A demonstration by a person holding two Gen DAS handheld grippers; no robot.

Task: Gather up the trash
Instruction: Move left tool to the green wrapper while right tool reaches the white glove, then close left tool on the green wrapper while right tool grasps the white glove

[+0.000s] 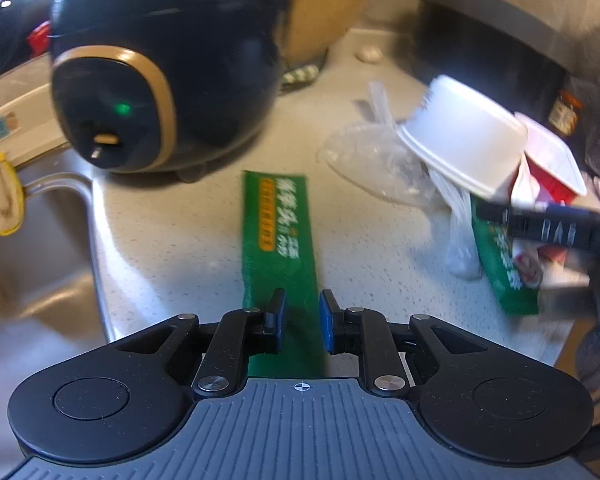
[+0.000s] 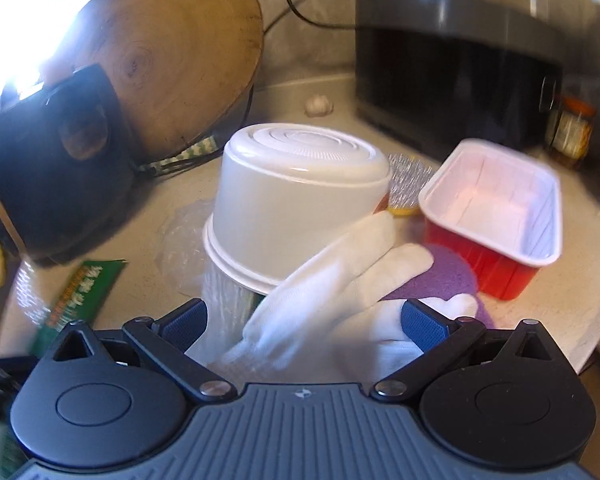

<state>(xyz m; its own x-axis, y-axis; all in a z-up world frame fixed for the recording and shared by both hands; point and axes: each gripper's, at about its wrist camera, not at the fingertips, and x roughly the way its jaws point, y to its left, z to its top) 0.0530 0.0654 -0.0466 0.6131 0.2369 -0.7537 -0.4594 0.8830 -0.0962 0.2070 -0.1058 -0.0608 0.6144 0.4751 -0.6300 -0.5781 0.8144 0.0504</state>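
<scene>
Left gripper [image 1: 302, 322]: low over the speckled counter [image 1: 172, 236], blue pads a narrow gap apart, straddling the near end of a green wrapper [image 1: 278, 236]. The wrapper lies flat and runs away from the tongs toward the rice cooker; whether the pads actually pinch it cannot be told.

Right gripper [image 2: 304, 322]: tongs spread wide, nothing clamped. A white glove [image 2: 340, 280] lies between and just ahead of the pads, its fingers reaching toward the white bowl.

Trash on the counter:
- White bowl [image 2: 296, 204], upside down and tilted, resting on crinkled clear plastic [image 2: 182, 240].
- Red tray [image 2: 496, 216] with white inside, open side up, just right of the bowl.
- Purple pad [image 2: 440, 280], partly under the glove and touching the tray's near side.
- Second green wrapper [image 1: 500, 264], under the bowl and plastic in the left wrist view, partly hidden.
- Brush with pale bristles [image 2: 408, 184], behind the bowl, between bowl and tray.

Other fixtures:
- Dark rice cooker [image 1: 160, 68] with gold trim, green light lit, at the counter's back left.
- Steel sink [image 1: 40, 248], left of the counter.
- Round wooden board [image 2: 180, 48], leaning at the back.
- Dark microwave [image 2: 452, 68], back right corner.
</scene>
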